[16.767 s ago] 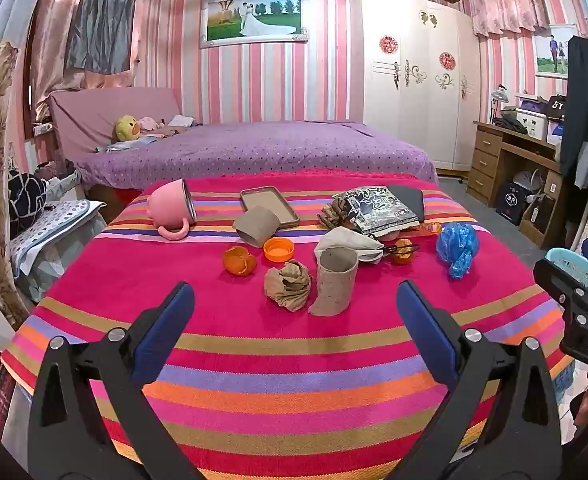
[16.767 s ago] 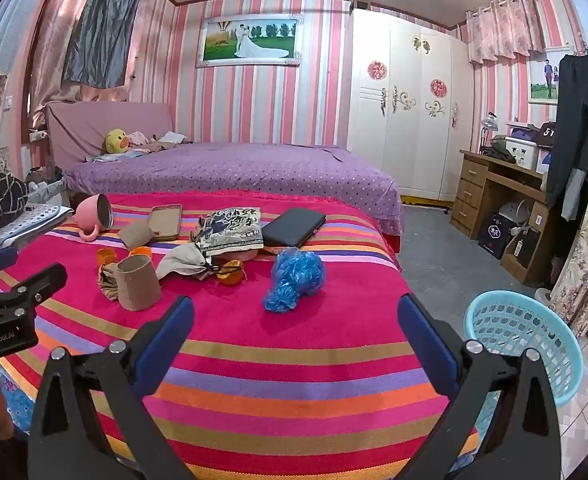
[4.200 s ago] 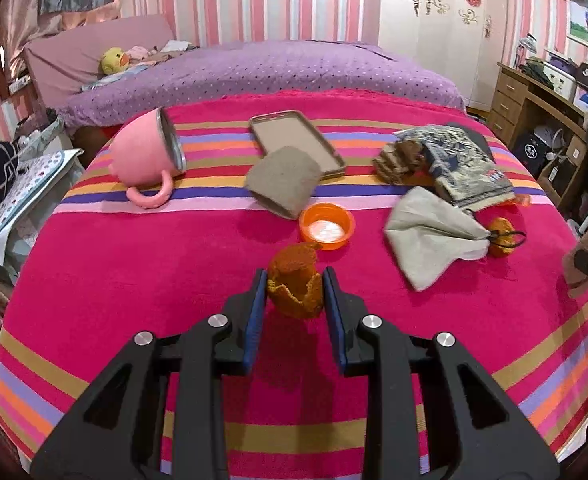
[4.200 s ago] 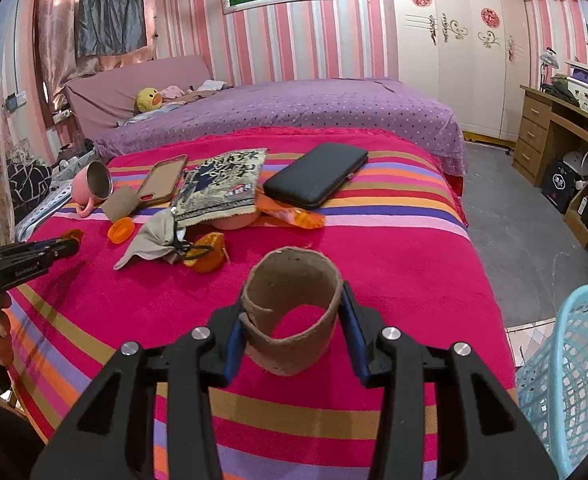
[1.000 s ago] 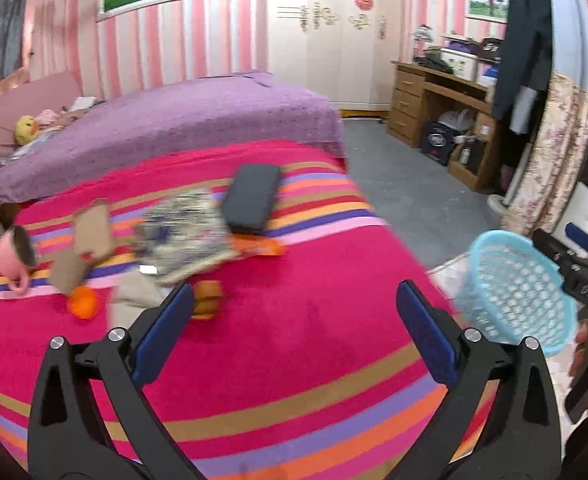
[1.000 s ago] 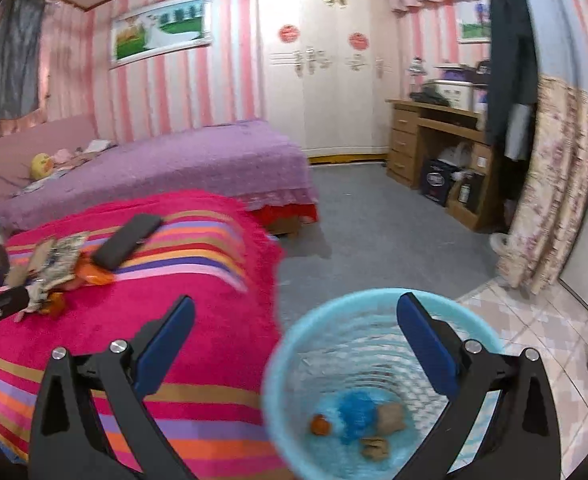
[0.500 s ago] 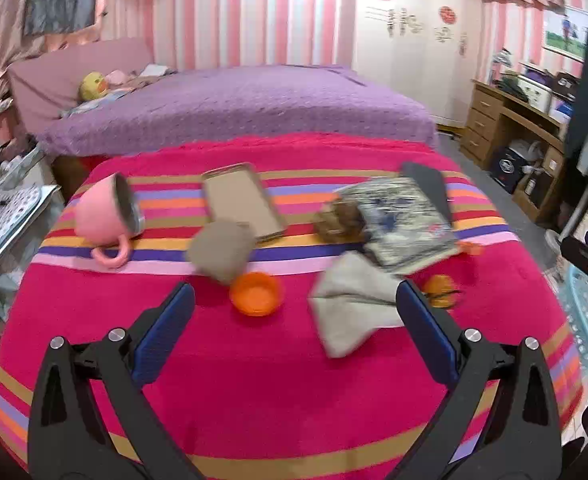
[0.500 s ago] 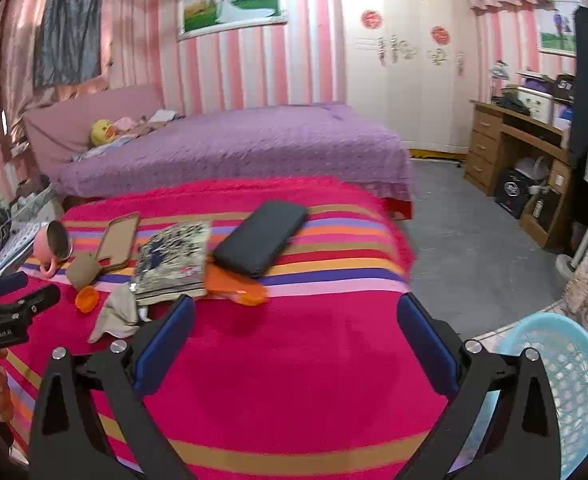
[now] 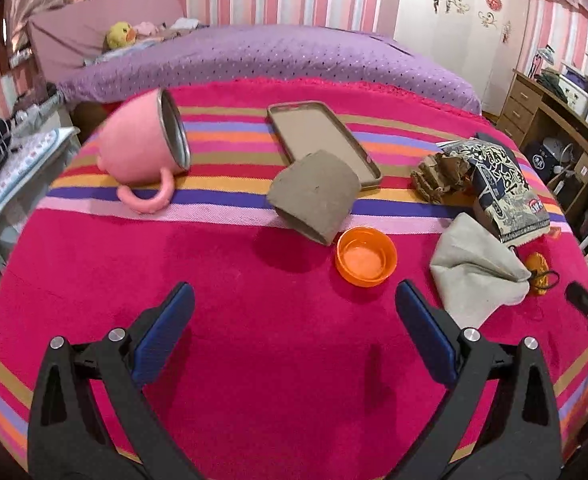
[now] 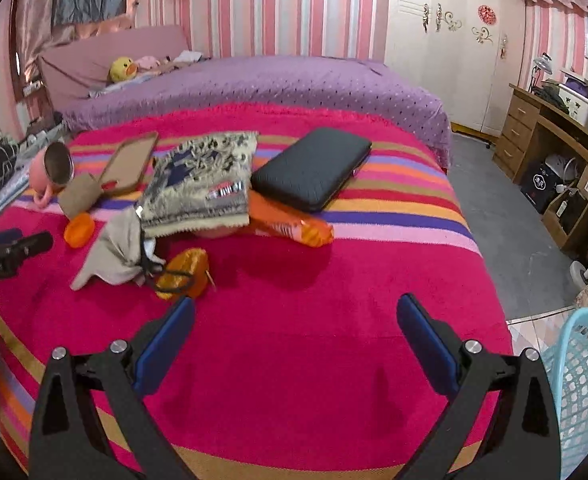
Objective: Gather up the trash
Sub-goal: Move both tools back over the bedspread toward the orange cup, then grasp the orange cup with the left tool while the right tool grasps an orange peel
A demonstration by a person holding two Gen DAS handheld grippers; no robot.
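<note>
My left gripper (image 9: 294, 324) is open and empty above the striped red cloth. Just beyond it lie an orange cap (image 9: 366, 256), a flattened cardboard tube (image 9: 314, 196) and a grey cloth pouch (image 9: 476, 276). A crumpled brown paper (image 9: 434, 176) sits by a patterned snack bag (image 9: 502, 184). My right gripper (image 10: 294, 328) is open and empty over the cloth. An orange peel with a black band (image 10: 184, 270) lies just beyond its left finger. An orange wrapper (image 10: 290, 224) pokes from under the snack bag (image 10: 202, 180). The blue basket (image 10: 582, 384) stands at the lower right.
A pink mug (image 9: 144, 150) lies on its side at the left. A phone case (image 9: 322, 140) lies behind the tube, and a black wallet (image 10: 312, 166) at the cloth's far right. A purple bed (image 9: 274, 56) is behind; a wooden desk (image 10: 550, 140) at the right.
Both grippers have moved closer to the table and lower toward the cloth. The left one now faces the orange cap and tube. The right one has swung back from the basket.
</note>
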